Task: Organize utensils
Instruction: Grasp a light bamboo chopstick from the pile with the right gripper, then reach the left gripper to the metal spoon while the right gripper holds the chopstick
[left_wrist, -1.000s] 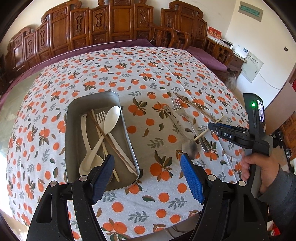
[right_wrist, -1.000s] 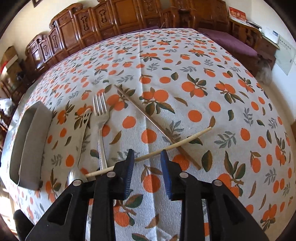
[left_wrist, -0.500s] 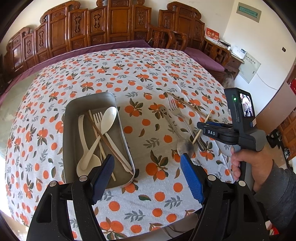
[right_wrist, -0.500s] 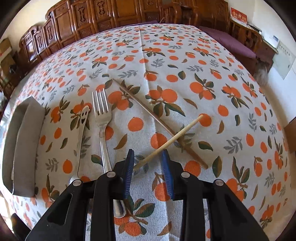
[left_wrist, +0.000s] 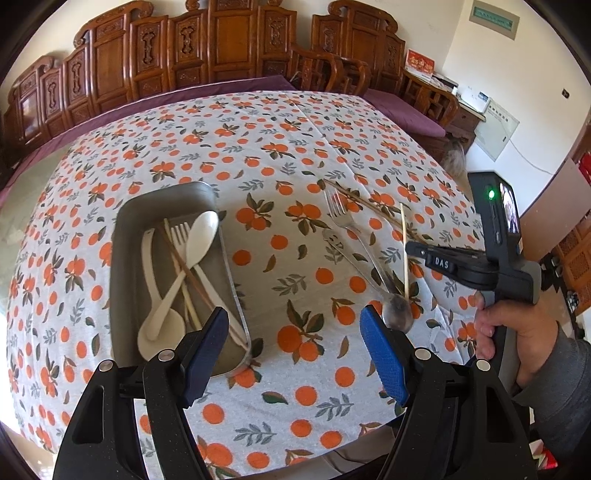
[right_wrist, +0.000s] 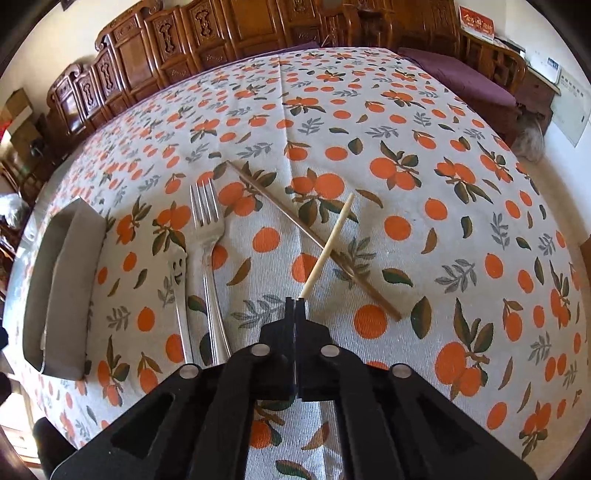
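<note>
The left hand-held gripper (left_wrist: 293, 341) hangs with jaws wide apart, the right hand-held gripper (right_wrist: 295, 301) pinched closed, tilted downward, gripped by a hand (left_wrist: 517, 332)

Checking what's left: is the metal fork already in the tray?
No, the metal fork lies on the tablecloth, right of the tray.

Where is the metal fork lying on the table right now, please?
In the right wrist view the metal fork lies on the tablecloth left of centre, between the smiley-handled spoon and the dark chopstick, tines pointing away.
</note>
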